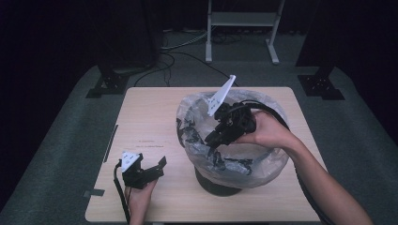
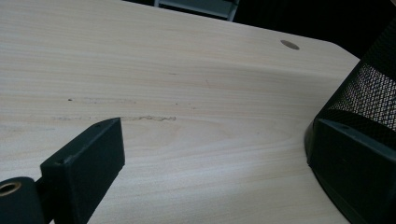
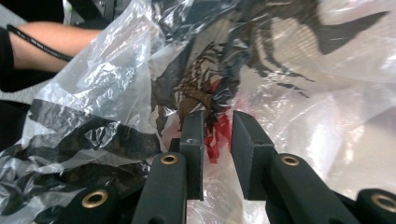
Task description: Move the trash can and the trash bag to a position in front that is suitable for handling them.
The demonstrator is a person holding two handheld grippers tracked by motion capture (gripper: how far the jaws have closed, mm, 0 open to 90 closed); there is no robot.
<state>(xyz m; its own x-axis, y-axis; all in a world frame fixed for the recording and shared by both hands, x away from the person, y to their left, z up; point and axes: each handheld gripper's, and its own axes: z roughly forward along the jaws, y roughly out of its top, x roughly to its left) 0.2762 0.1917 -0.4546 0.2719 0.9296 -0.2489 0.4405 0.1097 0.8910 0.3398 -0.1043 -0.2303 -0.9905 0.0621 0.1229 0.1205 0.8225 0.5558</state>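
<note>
Your right gripper point(image 1: 213, 137) reaches into the black mesh bin point(image 1: 220, 186), its fingers point(image 3: 194, 140) pinching the liner bag point(image 1: 263, 164) around something red. The bag is clear, crinkled plastic with dark print. Your left gripper point(image 1: 157, 168) rests on the pale wooden counter point(image 1: 145, 117), fingers spread. The room behind is dark.
</note>
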